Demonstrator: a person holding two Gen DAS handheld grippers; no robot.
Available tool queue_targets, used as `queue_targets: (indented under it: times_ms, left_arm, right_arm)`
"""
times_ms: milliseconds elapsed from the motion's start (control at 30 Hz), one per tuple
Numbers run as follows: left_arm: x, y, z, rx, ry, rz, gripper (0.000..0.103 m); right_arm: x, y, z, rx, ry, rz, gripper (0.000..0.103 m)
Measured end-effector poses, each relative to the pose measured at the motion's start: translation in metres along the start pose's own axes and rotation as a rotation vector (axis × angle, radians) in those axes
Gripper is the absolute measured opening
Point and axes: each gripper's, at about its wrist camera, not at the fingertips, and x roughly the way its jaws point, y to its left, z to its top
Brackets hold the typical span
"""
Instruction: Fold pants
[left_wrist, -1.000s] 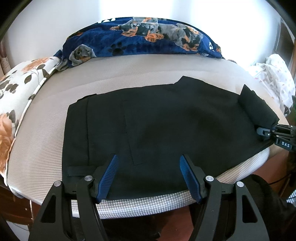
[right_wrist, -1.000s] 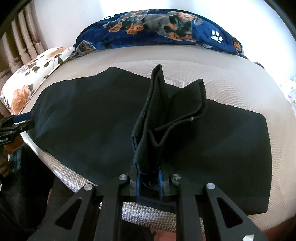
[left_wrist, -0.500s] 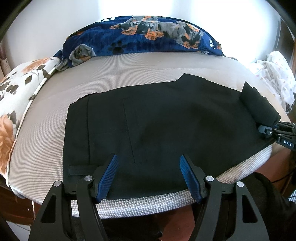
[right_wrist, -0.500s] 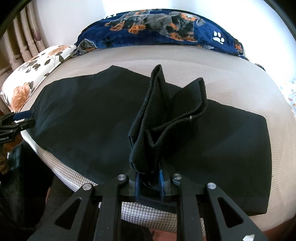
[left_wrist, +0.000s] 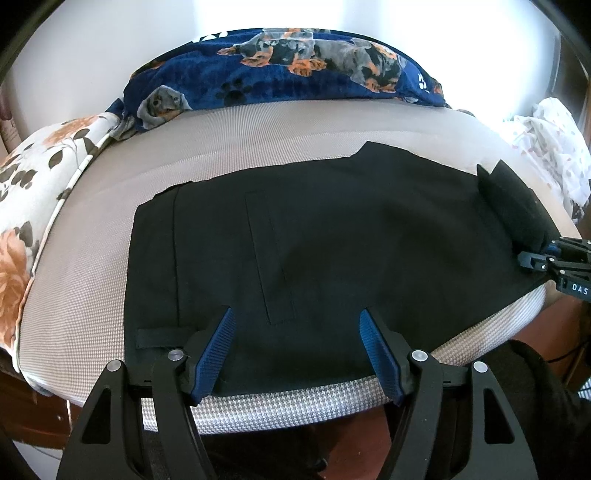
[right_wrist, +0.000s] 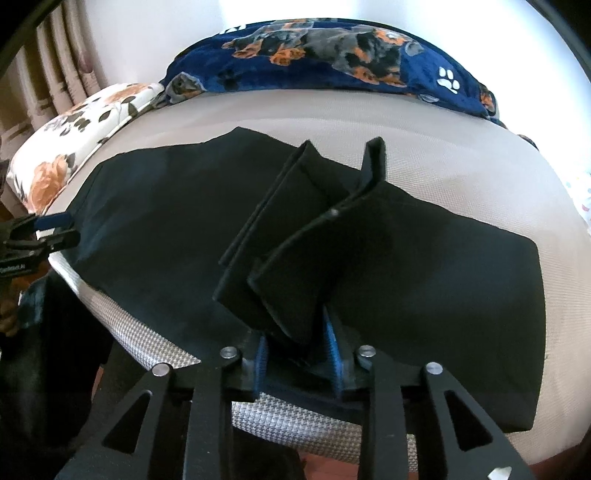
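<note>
Black pants (left_wrist: 332, 236) lie spread flat across a grey bed (left_wrist: 258, 136), waistband and belt loop (left_wrist: 162, 336) at the left. My left gripper (left_wrist: 295, 314) is open above the pants' near edge, with nothing between its blue pads; it also shows at the left in the right wrist view, left gripper (right_wrist: 55, 229). My right gripper (right_wrist: 297, 343) has a bunched fold of the pants leg (right_wrist: 295, 240) between its pads; its jaws are opening and the fold stands up, spread and sagging. In the left wrist view the right gripper (left_wrist: 532, 258) is at the bed's right edge.
A blue dog-print blanket (left_wrist: 295, 74) lies along the far side of the bed. A floral pillow (left_wrist: 29, 206) sits at the left, and white spotted cloth (left_wrist: 550, 147) at the right. A person's dark sleeve (left_wrist: 535, 387) is at the lower right.
The right gripper's jaws have spread apart, and the bunched fold between them has widened and sagged lower. The left gripper has stayed put and open.
</note>
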Motion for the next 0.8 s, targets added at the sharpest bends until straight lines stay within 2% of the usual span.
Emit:
queue_targets:
  times_ms: [100,333,500,600,667,767,800]
  left_arm:
    - [0.0,0.0,0.0,0.0,0.0,0.0,0.07]
    - [-0.001,0.001,0.001,-0.002,-0.001,0.004,0.071]
    - [-0.002,0.005,0.002,-0.014,-0.004,0.008,0.071]
    - [-0.002,0.007,0.002,-0.021,-0.002,0.0,0.071]
    - [-0.003,0.004,0.002,-0.015,-0.005,0.004,0.071]
    - [-0.004,0.003,0.003,-0.007,-0.007,0.006,0.071]
    - [-0.003,0.003,0.002,-0.006,-0.006,0.007,0.071]
  right_arm:
    - [0.0,0.003,0.0,-0.011,0.002,0.007,0.033]
    - [-0.006,0.009,-0.002,-0.034,0.016,0.103,0.046]
    - [-0.025,0.001,0.002,0.028,0.012,0.317,0.047]
    - [-0.037,-0.036,0.006,0.24,-0.066,0.431,0.047]
    - [-0.039,-0.068,0.001,0.412,-0.108,0.466,0.045]
    - [-0.032,-0.099,-0.014,0.614,-0.124,0.542,0.021]
    - [-0.029,-0.107,-0.02,0.676,-0.126,0.569,0.02]
